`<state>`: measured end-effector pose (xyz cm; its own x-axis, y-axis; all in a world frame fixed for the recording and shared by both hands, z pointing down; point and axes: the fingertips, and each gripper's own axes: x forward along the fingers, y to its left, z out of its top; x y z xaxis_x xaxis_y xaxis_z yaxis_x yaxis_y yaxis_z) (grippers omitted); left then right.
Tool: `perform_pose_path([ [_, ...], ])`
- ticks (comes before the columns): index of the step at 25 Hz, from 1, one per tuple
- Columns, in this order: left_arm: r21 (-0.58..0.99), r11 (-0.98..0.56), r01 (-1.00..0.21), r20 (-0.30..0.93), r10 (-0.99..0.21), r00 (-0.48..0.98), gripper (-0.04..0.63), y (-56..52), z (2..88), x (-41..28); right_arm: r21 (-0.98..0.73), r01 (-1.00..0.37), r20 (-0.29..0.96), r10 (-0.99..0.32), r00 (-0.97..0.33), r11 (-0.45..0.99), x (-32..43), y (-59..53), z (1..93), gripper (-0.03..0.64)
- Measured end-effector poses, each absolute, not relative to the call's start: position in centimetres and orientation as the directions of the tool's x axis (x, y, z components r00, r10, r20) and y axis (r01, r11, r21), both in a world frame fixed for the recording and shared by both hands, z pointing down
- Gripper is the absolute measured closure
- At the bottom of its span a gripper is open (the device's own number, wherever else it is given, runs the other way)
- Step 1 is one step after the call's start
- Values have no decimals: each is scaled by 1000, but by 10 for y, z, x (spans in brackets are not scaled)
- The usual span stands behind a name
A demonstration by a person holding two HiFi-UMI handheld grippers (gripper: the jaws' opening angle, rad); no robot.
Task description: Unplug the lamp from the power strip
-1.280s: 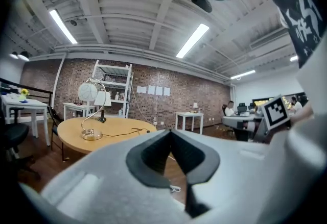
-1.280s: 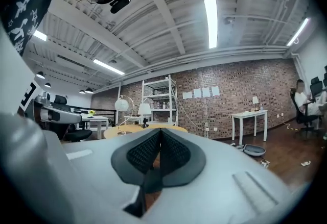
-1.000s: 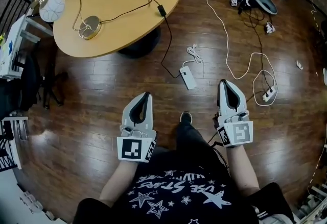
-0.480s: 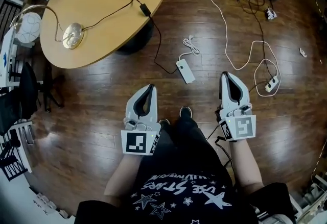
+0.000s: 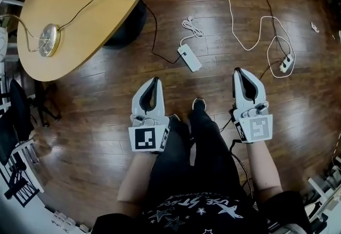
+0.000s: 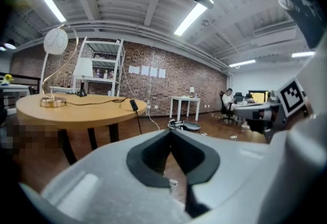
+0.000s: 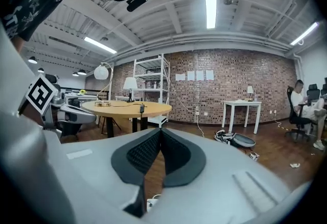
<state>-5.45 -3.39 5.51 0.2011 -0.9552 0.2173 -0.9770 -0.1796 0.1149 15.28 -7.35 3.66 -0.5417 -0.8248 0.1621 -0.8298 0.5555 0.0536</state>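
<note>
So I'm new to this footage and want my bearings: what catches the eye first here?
The left gripper and right gripper, both shut and empty, sit side by side low in the head view. Ahead of them a white power strip lies on the wood floor, a black cord climbing from it to the round table at upper left, where the gold lamp base stands.

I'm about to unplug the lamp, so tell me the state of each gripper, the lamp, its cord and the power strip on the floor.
Left gripper: shut, empty.
Right gripper: shut, empty.
Lamp: standing on the round table.
Power strip: flat on the floor, ahead of both grippers, untouched.
Lamp cord: hangs off the table edge, runs to the power strip, seemingly plugged in.
</note>
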Motion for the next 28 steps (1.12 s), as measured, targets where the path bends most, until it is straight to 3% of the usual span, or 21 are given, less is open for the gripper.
perform_pose_path([
  [6,68,-207,-976,205,-955,216,591,-56,142,-59,111,-801,133,-808,-574,588,145,-98,109,607],
  [10,50,-225,-973,177,-957,230,591,-69,194,-60,223,-743,177,-775,-606,632,139,-106,172,607],
  [14,47,-249,-967,228,-940,253,591,-78,266,-62,188,-740,211,-763,-611,646,133,-120,242,607],
  [21,27,-431,-902,319,-851,416,591,-63,388,-20,145,-719,260,-728,-635,680,139,-132,347,608],
  [28,121,-476,-871,290,-822,490,591,-74,461,-9,170,-710,290,-723,-627,683,142,-157,447,607],
])
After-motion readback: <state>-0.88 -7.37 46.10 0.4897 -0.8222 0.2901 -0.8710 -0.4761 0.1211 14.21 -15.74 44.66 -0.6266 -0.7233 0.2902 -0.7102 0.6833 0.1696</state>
